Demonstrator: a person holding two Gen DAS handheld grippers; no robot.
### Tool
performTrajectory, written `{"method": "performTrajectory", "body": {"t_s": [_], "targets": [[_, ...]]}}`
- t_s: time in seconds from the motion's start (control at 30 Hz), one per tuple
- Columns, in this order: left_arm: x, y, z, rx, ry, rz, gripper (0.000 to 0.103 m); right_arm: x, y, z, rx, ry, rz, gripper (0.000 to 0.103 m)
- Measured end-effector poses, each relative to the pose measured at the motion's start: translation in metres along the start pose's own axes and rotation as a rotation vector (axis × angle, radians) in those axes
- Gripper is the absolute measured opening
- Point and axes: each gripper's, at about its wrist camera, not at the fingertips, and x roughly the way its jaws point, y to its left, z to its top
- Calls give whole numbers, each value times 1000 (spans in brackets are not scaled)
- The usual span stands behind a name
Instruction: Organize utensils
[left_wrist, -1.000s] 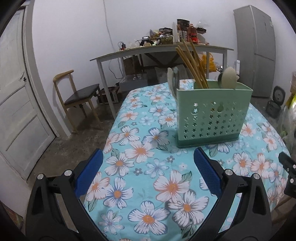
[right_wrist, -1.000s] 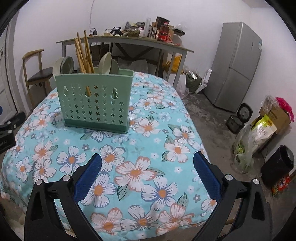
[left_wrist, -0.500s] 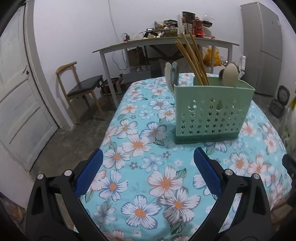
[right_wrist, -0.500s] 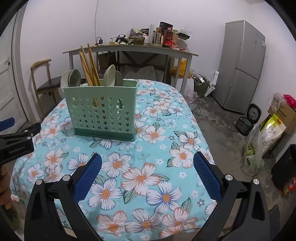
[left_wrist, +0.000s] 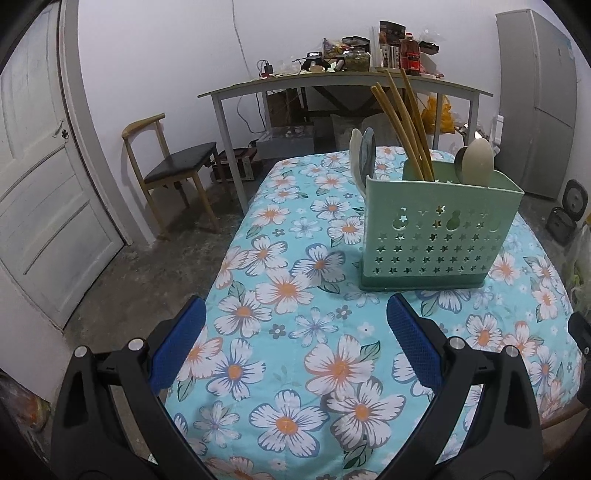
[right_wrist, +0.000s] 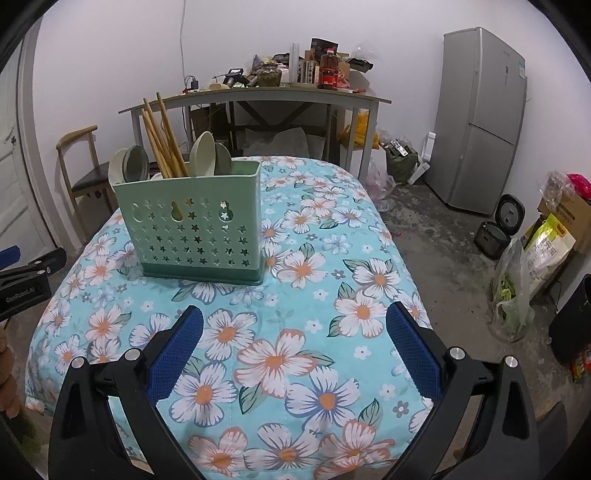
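A green perforated utensil holder (left_wrist: 436, 229) (right_wrist: 195, 225) stands upright on the floral tablecloth (left_wrist: 295, 332) (right_wrist: 295, 332). It holds wooden chopsticks (left_wrist: 402, 125) (right_wrist: 162, 136) in the middle and pale spoons at both ends (left_wrist: 478, 160) (right_wrist: 129, 164). My left gripper (left_wrist: 295, 332) is open and empty, above the table's near left part, short of the holder. My right gripper (right_wrist: 295, 332) is open and empty, above the table's near part, to the right of the holder. The left gripper shows at the left edge of the right wrist view (right_wrist: 26, 273).
A wooden chair (left_wrist: 166, 170) and a white door (left_wrist: 44, 184) are to the left. A cluttered grey table (right_wrist: 258, 96) stands behind. A grey fridge (right_wrist: 480, 122), bags (right_wrist: 517, 291) and a rice cooker (right_wrist: 495, 236) are on the floor to the right.
Both grippers have drawn back and up from the holder, which looks smaller and farther now. Both stay open and empty. The holder has not moved.
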Motion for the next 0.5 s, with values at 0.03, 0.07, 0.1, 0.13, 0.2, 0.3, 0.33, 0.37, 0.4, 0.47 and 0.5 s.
{"method": "performTrajectory", "body": {"t_s": [0.03, 0.07, 0.1, 0.13, 0.2, 0.3, 0.33, 0.37, 0.4, 0.47, 0.5], "targets": [[0, -1, 0, 1, 1, -2, 95, 0, 0, 1, -1, -1, -1, 96], [0, -2, 1, 3, 3, -6, 95, -1, 0, 1, -1, -2, -2, 96], [0, -3, 1, 5, 4, -13, 95, -1, 0, 1, -1, -3, -4, 96], [0, -4, 0, 8, 4, -16, 95, -2, -1, 1, -2, -3, -3, 96], [0, -7, 0, 15, 6, -24, 95, -3, -3, 1, 1, -5, -8, 96], [0, -12, 0, 30, 3, -33, 95, -4, -9, 1, 15, -5, -10, 96], [0, -13, 0, 34, 3, -35, 95, -4, -11, 1, 21, -5, -8, 96], [0, -14, 0, 36, 2, -38, 95, -5, -13, 0, 28, -3, -7, 96], [-1, -15, 0, 37, 1, -41, 95, -5, -15, 1, 31, -2, -7, 96], [-1, -17, 0, 38, 0, -49, 95, -5, -17, 0, 36, -3, -9, 96], [-1, -18, 0, 39, 2, -50, 95, -5, -18, 0, 36, -2, -11, 96]]}}
